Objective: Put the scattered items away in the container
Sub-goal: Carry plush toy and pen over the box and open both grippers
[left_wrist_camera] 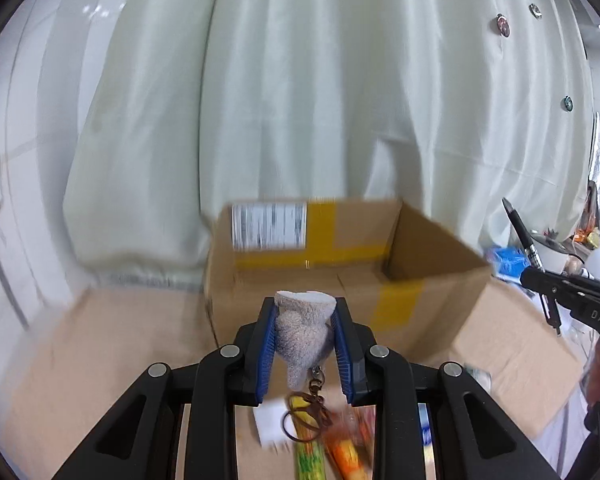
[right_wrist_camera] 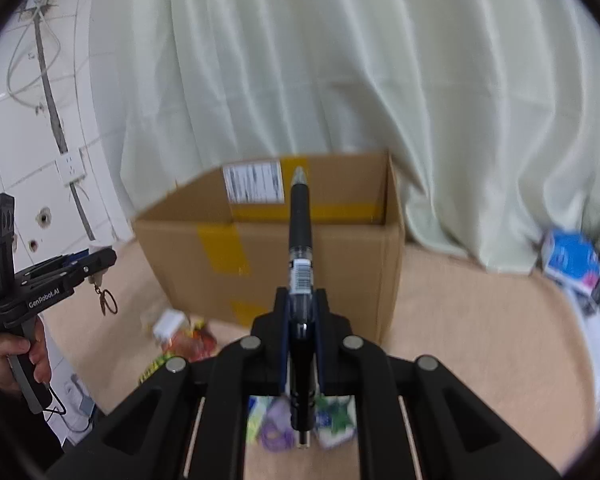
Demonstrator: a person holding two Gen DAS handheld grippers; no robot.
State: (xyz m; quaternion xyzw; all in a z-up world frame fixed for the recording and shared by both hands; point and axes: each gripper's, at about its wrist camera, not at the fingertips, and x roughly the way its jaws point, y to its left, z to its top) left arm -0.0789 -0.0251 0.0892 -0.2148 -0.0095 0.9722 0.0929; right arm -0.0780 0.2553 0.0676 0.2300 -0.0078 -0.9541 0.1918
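The left claw (left_wrist_camera: 305, 312) is nearly closed, its blue pads clamped on a fuzzy grey keychain toy (left_wrist_camera: 302, 332) that stands upright between them, its metal clasp and ring (left_wrist_camera: 300, 424) dangling below. The right claw (right_wrist_camera: 302, 300) is pressed tight on a black pen (right_wrist_camera: 300, 232). The pen's long axis runs straight along the fingers, its silver tip pointing forward and up toward the open cardboard box (right_wrist_camera: 340, 248). Both items hang above the desk (right_wrist_camera: 480, 320), in front of the box. Snack packets (left_wrist_camera: 340, 448) lie below.
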